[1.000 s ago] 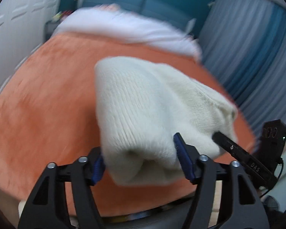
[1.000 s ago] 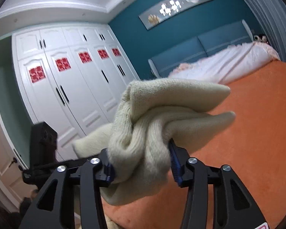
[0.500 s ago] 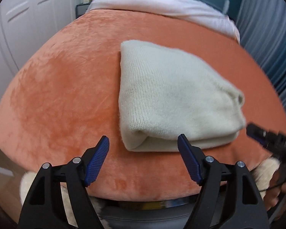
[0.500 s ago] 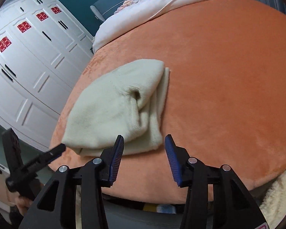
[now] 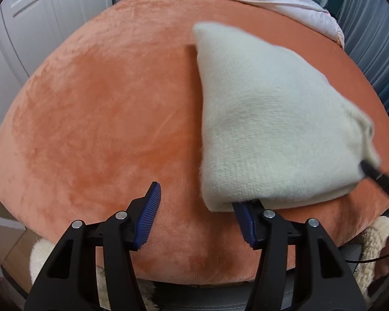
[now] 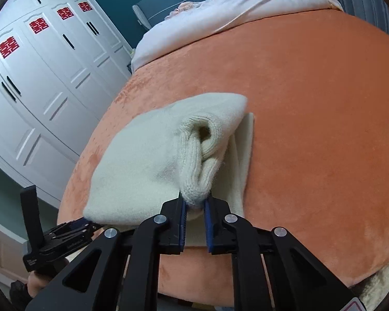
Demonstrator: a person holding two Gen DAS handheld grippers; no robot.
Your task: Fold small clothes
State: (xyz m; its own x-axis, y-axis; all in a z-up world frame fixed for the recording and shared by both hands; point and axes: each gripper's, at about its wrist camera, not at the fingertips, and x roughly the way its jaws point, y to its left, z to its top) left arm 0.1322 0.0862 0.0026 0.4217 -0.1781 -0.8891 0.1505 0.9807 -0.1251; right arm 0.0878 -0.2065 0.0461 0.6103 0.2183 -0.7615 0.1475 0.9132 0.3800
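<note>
A cream knit garment [image 5: 267,119] lies folded on the orange velvet bed cover [image 5: 103,119]; it also shows in the right wrist view [image 6: 153,160]. My left gripper [image 5: 197,215] is open at the garment's near left corner, its right finger tip under the garment's edge. My right gripper [image 6: 195,204] is shut on a bunched ribbed fold [image 6: 197,181] at the garment's near edge. The right gripper's finger [image 5: 381,178] shows at the garment's right corner in the left wrist view. The left gripper [image 6: 62,235] appears at the lower left in the right wrist view.
White bedding [image 6: 220,18] lies at the far end of the bed. White wardrobe doors [image 6: 39,77] stand to the left, grey-blue curtains [image 5: 376,26] to the right. A fluffy cream rug [image 5: 373,246] lies below the bed's near edge.
Both grippers lowered the garment onto the bed and let go. My right gripper has since shut on the ribbed fold. My left gripper stays open and has shifted left.
</note>
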